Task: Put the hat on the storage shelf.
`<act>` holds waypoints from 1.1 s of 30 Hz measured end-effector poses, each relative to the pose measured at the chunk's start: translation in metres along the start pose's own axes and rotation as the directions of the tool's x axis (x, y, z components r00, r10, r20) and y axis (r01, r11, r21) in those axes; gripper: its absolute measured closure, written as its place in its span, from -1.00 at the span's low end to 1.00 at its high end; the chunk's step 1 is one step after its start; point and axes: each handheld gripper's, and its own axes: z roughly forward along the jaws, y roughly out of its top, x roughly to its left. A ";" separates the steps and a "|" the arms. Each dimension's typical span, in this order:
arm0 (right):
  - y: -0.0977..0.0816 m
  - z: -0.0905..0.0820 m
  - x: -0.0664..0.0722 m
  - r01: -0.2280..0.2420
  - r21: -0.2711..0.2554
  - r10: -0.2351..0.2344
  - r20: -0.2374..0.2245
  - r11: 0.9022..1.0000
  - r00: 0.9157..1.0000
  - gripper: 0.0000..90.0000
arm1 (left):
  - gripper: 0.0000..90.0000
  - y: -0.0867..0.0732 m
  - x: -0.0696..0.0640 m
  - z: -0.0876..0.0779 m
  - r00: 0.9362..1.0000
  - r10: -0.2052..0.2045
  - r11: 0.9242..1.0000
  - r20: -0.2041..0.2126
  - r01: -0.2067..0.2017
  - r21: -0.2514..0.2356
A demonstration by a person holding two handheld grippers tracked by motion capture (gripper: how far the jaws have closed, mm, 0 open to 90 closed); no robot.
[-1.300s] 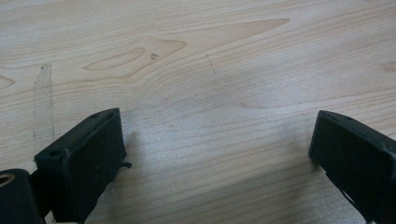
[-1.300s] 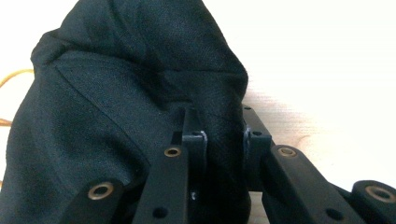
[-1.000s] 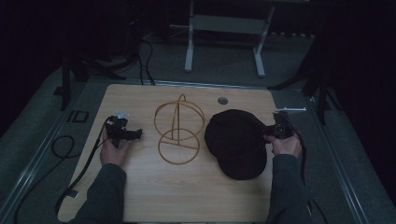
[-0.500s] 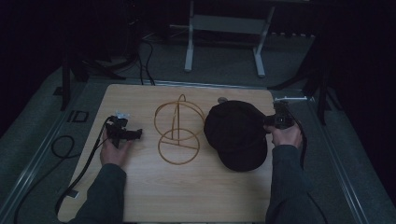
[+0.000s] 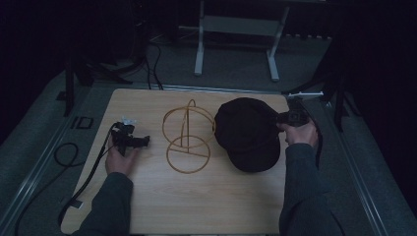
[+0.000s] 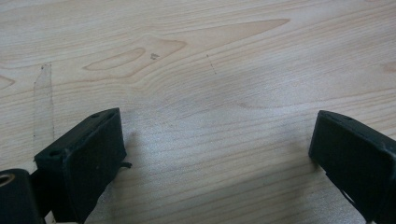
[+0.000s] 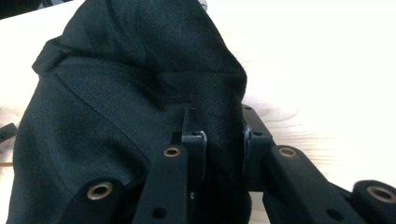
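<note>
The right claw (image 7: 219, 140) is pinching a fold of the black cap (image 7: 130, 93) between its two jaws — in the right gripper view the dark cloth is bunching up in the narrow gap between them and rising away from the claw in a soft mound. In the high view the right claw (image 5: 290, 118) is sitting at the cap's (image 5: 248, 132) right edge, near the right side of the table (image 5: 206, 196), with the right hand (image 5: 299, 132) wrapping around it from behind. The cap is lying just to the right of a wire stand (image 5: 188, 135) made of thin golden rings, which is standing upright near the middle of the table.

The left claw (image 6: 215, 154) is spreading wide, its jaws well apart over bare wood grain — nothing is lying between them. In the high view the left claw (image 5: 134, 140) is resting low on the left part of the table, held by the left hand (image 5: 119, 156), well apart from the cap and to the left of the wire stand, with its cable (image 5: 86, 182) trailing off the table's near left edge.
</note>
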 end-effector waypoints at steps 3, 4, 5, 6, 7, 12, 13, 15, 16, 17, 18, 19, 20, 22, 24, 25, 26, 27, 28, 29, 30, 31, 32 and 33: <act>0.004 -0.001 0.001 -0.001 -0.002 0.001 0.010 1.000 1.000 0.70 | -0.93 0.000 0.000 0.000 1.000 0.002 1.000 0.000 -0.002 0.002; 0.005 -0.001 0.001 -0.003 0.000 0.003 0.013 1.000 1.000 0.70 | -0.93 0.000 0.000 0.000 1.000 0.002 1.000 0.000 -0.002 0.002; 0.006 -0.001 0.001 -0.004 0.001 0.004 0.015 1.000 1.000 0.70 | -0.93 0.000 0.000 0.000 1.000 0.002 1.000 0.000 -0.002 0.002; 0.007 -0.002 0.001 -0.001 0.002 0.001 0.019 1.000 1.000 0.70 | -0.93 0.000 0.000 0.000 1.000 0.002 1.000 0.000 -0.002 0.002; 0.009 -0.002 0.002 -0.004 0.004 0.004 0.021 1.000 1.000 0.70 | -0.93 0.000 0.000 0.000 1.000 0.002 1.000 0.000 -0.002 0.003; 0.016 -0.005 0.003 -0.002 0.007 0.001 0.042 1.000 0.999 0.70 | -0.93 0.000 0.000 0.000 1.000 0.001 1.000 -0.001 -0.001 0.002; 0.018 -0.006 0.003 -0.004 0.009 0.004 0.047 1.000 0.999 0.70 | -0.93 0.000 0.000 0.000 1.000 0.001 1.000 0.000 -0.001 0.003; 0.019 -0.007 0.003 -0.002 0.009 0.002 0.052 1.000 0.999 0.70 | -0.93 0.000 0.000 0.000 1.000 0.001 1.000 0.000 -0.001 0.002; 0.022 -0.009 0.003 -0.003 0.012 0.002 0.047 1.000 0.999 0.70 | -0.93 0.000 0.000 0.000 1.000 0.000 1.000 -0.001 0.000 0.002; 0.023 -0.010 0.004 -0.001 0.013 0.001 0.044 1.000 0.999 0.70 | -0.93 0.000 0.000 0.000 1.000 0.000 1.000 -0.001 0.000 0.002; 0.025 -0.012 0.004 -0.003 0.015 0.002 0.040 1.000 0.999 0.70 | -0.93 0.000 0.000 0.000 1.000 -0.001 1.000 -0.001 0.001 0.002; 0.026 -0.013 0.004 -0.006 0.015 0.006 0.036 1.000 0.999 0.70 | -0.93 0.000 0.000 0.000 1.000 0.000 1.000 -0.002 0.000 0.002; 0.028 -0.015 0.005 -0.006 0.015 0.005 0.031 1.000 1.000 0.70 | -0.93 0.000 0.000 0.000 1.000 0.000 1.000 -0.002 0.000 0.002; 0.031 -0.017 0.006 -0.004 0.018 0.004 0.031 1.000 1.000 0.70 | -0.93 0.000 0.000 0.000 1.000 0.000 1.000 -0.002 0.000 0.002; 0.033 -0.020 0.007 -0.003 0.022 0.002 0.038 1.000 0.999 0.70 | -0.93 0.000 0.000 0.000 1.000 0.001 1.000 -0.002 -0.001 0.004; 0.035 -0.021 0.008 -0.001 0.026 0.000 0.041 1.000 0.999 0.70 | -0.93 0.001 0.000 0.000 1.000 0.001 1.000 -0.002 -0.001 0.004; 0.036 -0.022 0.009 0.001 0.027 -0.002 0.044 1.000 0.999 0.70 | -0.93 0.001 0.000 0.000 1.000 0.001 1.000 -0.002 -0.001 0.004; 0.038 -0.023 0.010 0.004 0.029 -0.005 0.049 1.000 0.999 0.70 | -0.93 0.001 0.000 0.000 1.000 0.001 1.000 -0.002 -0.001 0.004; 0.039 -0.024 0.011 0.005 0.029 -0.007 0.053 1.000 0.999 0.70 | -0.93 0.001 0.000 0.000 1.000 0.001 1.000 -0.002 -0.001 0.005; 0.039 -0.024 0.011 0.005 0.029 -0.007 0.053 1.000 0.999 0.70 | -0.93 0.001 0.000 0.000 1.000 0.001 1.000 -0.002 -0.001 0.005; 0.043 -0.027 0.012 0.000 0.025 -0.002 0.061 1.000 0.998 0.70 | -0.93 0.001 0.000 0.000 1.000 0.001 1.000 -0.002 -0.001 0.005; 0.044 -0.028 0.012 -0.001 0.025 0.000 0.062 1.000 0.998 0.70 | -0.93 0.001 0.000 0.000 1.000 0.001 1.000 -0.002 -0.001 0.004; 0.046 -0.028 0.012 -0.008 0.027 0.006 0.064 1.000 0.998 0.70 | -0.93 0.001 0.000 0.000 1.000 0.001 1.000 -0.002 -0.001 0.004; 0.048 -0.029 0.012 -0.009 0.028 0.007 0.065 1.000 0.998 0.70 | -0.93 0.001 0.000 0.000 1.000 0.001 1.000 -0.002 -0.001 0.004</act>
